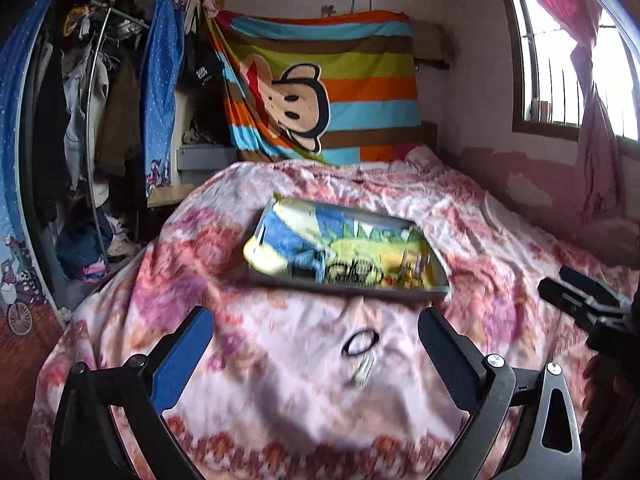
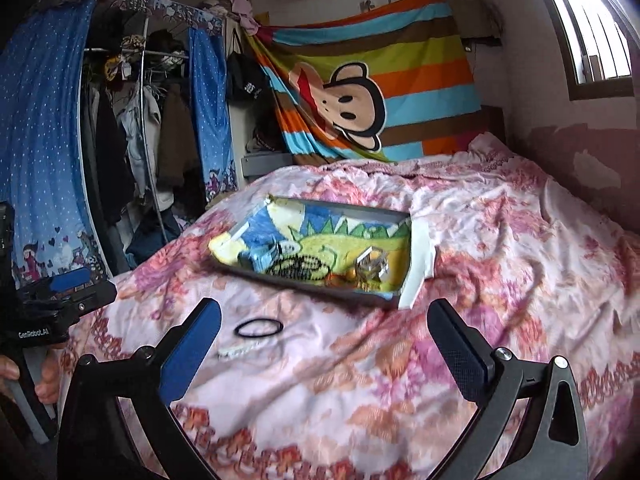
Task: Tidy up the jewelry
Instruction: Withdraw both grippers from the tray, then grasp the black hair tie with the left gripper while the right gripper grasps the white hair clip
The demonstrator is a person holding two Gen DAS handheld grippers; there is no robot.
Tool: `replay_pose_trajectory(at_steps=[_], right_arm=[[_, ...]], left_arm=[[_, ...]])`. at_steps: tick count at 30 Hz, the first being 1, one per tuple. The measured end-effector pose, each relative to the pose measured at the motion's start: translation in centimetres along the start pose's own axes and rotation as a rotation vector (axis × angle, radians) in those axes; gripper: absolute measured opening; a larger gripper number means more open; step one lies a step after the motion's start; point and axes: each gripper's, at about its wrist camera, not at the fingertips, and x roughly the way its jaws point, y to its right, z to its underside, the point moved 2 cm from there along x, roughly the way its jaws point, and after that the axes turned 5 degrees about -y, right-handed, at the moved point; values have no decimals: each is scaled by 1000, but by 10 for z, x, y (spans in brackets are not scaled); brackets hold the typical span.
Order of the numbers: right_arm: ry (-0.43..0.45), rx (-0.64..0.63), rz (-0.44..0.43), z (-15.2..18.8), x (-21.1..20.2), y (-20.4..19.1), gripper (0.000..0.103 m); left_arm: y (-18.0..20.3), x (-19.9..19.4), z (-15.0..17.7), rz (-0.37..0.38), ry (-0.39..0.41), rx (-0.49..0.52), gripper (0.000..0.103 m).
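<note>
Both grippers, left gripper [image 1: 316,344] and right gripper [image 2: 324,340], hang spread wide, holding nothing; black hair tie [image 2: 259,328] and white clip [image 2: 240,351] lie loose on the bedspread [image 2: 460,240], short of the tray [image 2: 362,213]; beads and trinkets look already sorted inside.

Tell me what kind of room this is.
Most likely a bedroom: a bed under a pink floral blanket, an open wardrobe of hanging clothes, and a curtained window.

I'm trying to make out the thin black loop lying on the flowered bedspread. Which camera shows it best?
The right wrist view: the thin black loop lies sharp, a whole flat oval beside a small white piece. The left wrist view shows the same loop, but smeared by motion blur.
</note>
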Motion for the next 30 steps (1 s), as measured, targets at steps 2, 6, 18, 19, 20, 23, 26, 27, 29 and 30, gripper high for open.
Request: replay_pose_trajectory(at_steps=[2,6,18,19,20,23,26,27,29,30], right_arm=[[-29,9,4,9,-4,1,101],[-89,27,2,24,-4,3,101],[-178,22,28,37,11,1,101],[-190,29,34,38,13,2,101],[-202,34,40,39,15,4,101],[-238,55,56,43,21,9,101],[-267,75,55,47,26,12,101],[-275,77,49,48,27,12,101],[-288,72,26,50,30,10,101],[-295,63,14,52,32,7,101]], left_arm=[[-3,0,7,8,-33,-11,103],[-7,-1,20,23,-86,-45,103],[-2,4,36,-19,-147,1,103],[-2,6,36,-27,-155,5,103],[-2,8,37,-42,-168,10,103],[-5,18,41,-79,-221,14,103],[-11,25,44,-85,-272,-5,103],[-12,27,45,-86,-285,-12,103],[-15,30,46,-89,-302,-18,103],[-16,31,47,-89,-309,-20,103]])
